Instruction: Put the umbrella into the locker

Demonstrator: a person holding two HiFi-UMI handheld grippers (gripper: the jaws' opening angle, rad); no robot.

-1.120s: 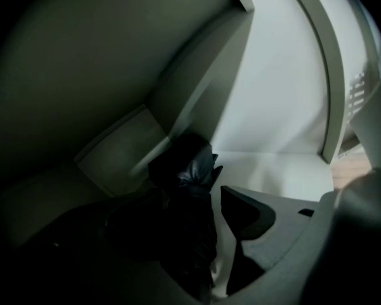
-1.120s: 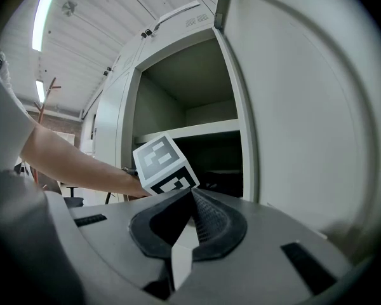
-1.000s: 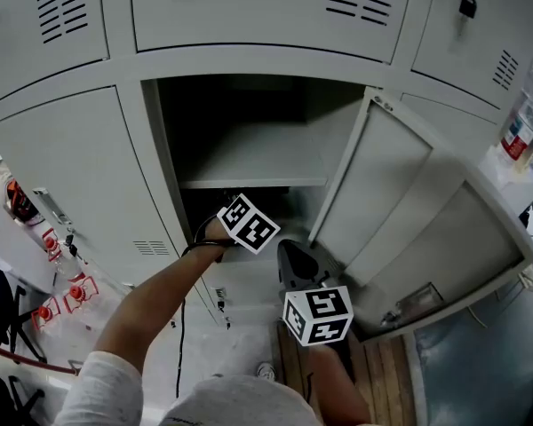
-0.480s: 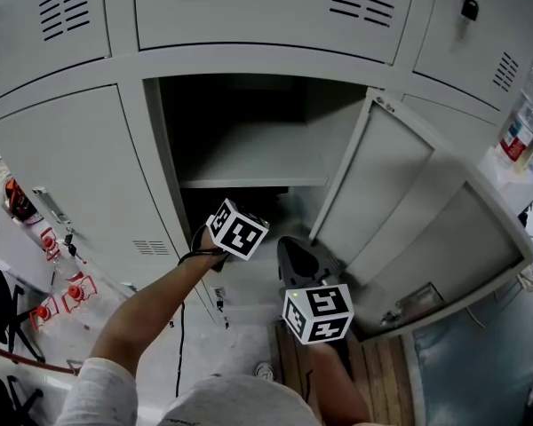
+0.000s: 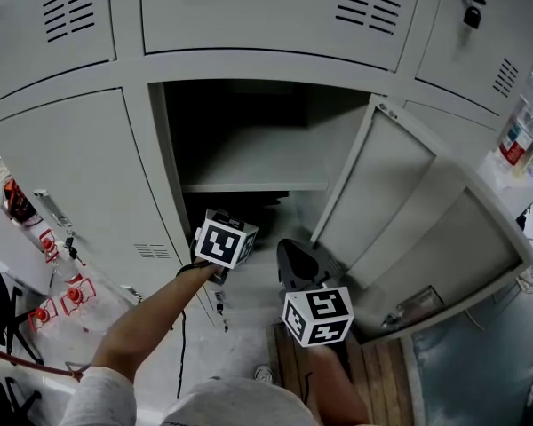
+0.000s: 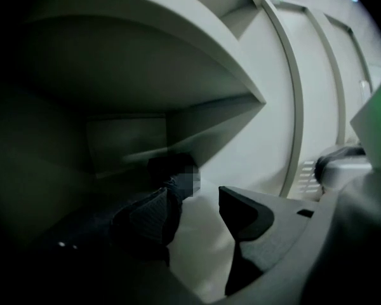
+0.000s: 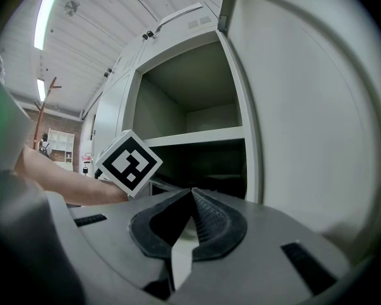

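Left gripper view alone shows the umbrella point(image 6: 143, 218) lying in the locker point(image 6: 241, 148), beyond the left gripper's point(image 6: 178, 230) released, just-narrowing, empty jaws.

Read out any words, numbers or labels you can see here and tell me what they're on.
No text here can be read.
Bottle labels: too small and blurred to read.
Marker cubes: black-and-white square patterns only, no letters or numbers.
Locker doors: no print visible.

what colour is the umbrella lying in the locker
Dark, almost black, with faint fine stripes on the umbrella; the left gripper view shows it best.
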